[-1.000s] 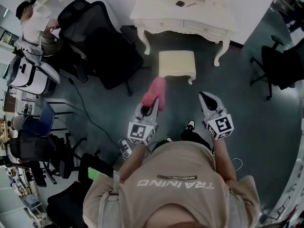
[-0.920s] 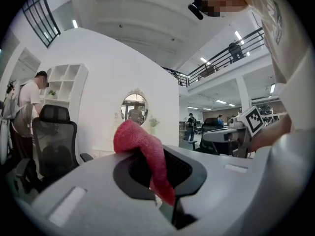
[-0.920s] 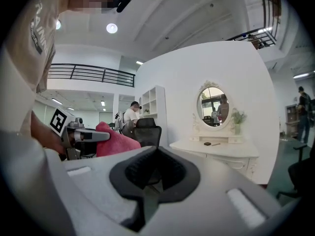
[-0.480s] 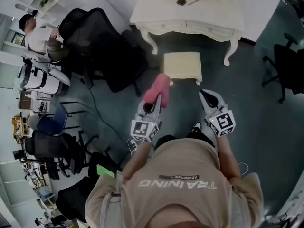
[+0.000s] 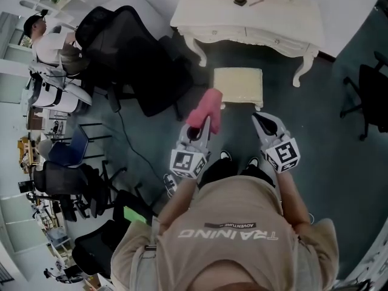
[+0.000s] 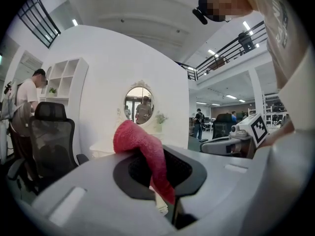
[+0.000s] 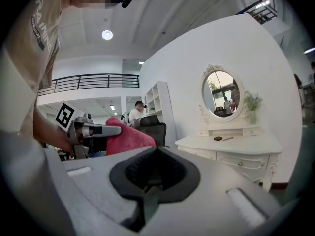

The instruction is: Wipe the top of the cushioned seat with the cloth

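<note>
The cream cushioned seat (image 5: 238,83) stands on the dark floor in front of the white dressing table (image 5: 248,14). My left gripper (image 5: 200,126) is shut on the pink cloth (image 5: 206,109), which sticks up past its tip, just short of the seat's near-left corner. In the left gripper view the cloth (image 6: 142,151) hangs from the closed jaws. My right gripper (image 5: 262,122) is held level beside it, near the seat's front-right corner, jaws closed on nothing (image 7: 150,188). The right gripper view shows the cloth (image 7: 125,135) in the left gripper off to the left.
A black office chair (image 5: 136,59) stands left of the seat, with a person (image 5: 51,41) seated beyond it. More chairs (image 5: 66,190) and a cable lie on the floor at left. Another black chair (image 5: 373,96) is at far right. Small items (image 5: 240,1) rest on the dressing table.
The view has moved forward: the seat and dressing table now lie closer to both grippers. The left gripper still holds the cloth; the right stays shut.
</note>
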The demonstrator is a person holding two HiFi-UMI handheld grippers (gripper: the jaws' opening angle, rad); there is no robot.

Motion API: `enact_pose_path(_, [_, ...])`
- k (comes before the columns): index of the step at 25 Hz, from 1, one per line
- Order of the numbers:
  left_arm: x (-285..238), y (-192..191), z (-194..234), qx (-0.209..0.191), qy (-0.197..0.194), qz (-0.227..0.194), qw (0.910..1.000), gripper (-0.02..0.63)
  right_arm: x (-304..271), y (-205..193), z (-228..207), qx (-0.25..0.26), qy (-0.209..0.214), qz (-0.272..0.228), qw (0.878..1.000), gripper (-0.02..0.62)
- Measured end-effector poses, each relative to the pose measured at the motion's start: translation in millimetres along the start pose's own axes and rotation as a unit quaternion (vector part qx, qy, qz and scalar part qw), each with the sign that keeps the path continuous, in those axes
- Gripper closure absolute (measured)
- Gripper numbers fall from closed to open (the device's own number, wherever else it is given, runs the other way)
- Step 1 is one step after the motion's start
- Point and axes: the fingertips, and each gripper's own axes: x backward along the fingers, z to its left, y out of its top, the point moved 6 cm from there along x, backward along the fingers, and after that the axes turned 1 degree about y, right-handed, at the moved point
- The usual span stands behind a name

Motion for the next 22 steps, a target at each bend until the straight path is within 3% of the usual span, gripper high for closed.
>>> enact_pose_path(10, [-19.9,-15.6,99.6,0.021,-0.012,-0.008,0.9997,0.574,-73.1,18.8,13.6,0.027,-0.082,0.001,0.996,0.591])
enact_pose_path(15, [-48.6,-12.2,151.8,0.019,-0.036,-0.025,0.9989,0.574,-119.6,37.7,12.7,0.046,-0.101,-0.001,0.994,0.591])
enact_pose_path(22, [-69.3,-27.5,204.8,0.035,-0.056,-0.019,0.9977,0.574,-170.8,28.8,17.1,0.051,-0.111,0.022,0.992,0.591])
